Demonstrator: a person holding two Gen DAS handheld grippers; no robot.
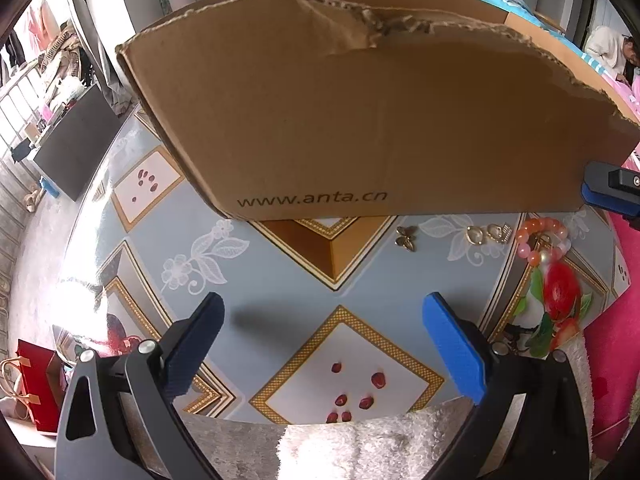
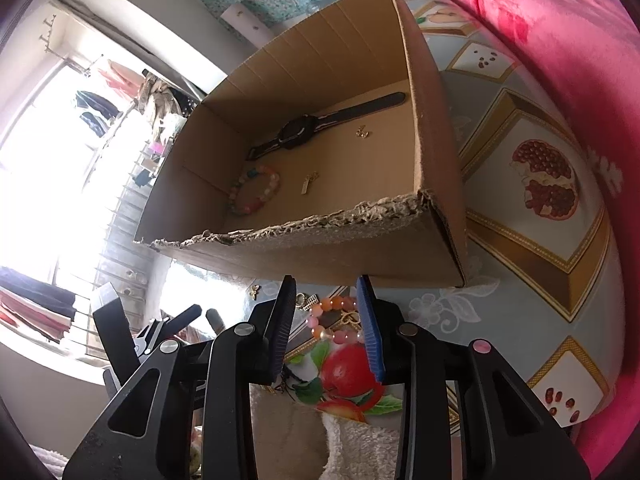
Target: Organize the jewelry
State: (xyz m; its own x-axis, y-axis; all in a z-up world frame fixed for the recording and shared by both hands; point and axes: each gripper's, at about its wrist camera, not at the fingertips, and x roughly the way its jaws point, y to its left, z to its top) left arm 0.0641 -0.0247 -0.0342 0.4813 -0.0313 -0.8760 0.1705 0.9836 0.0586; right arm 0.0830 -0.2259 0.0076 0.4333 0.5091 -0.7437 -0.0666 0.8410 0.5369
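Observation:
An open cardboard box (image 1: 360, 120) (image 2: 436, 184) stands on the patterned table. In the right wrist view it holds a black watch (image 2: 304, 132), a pastel bead bracelet (image 2: 256, 192) and two small gold pieces (image 2: 310, 182) (image 2: 363, 132). An orange-pink bead bracelet (image 1: 540, 244) (image 2: 332, 320) lies on the table in front of the box, with gold earrings (image 1: 488, 234) and a butterfly charm (image 1: 406, 238) beside it. My right gripper (image 2: 328, 308) is open just above the bracelet, fingers either side of it. My left gripper (image 1: 324, 320) is open and empty over the table.
A white fluffy cloth (image 1: 360, 444) (image 2: 356, 444) lies at the near table edge. A pink blanket (image 2: 560, 40) lies along the right. A red gift bag (image 1: 34, 384) sits on the floor at left. The right gripper's tip (image 1: 612, 192) shows at the left view's right edge.

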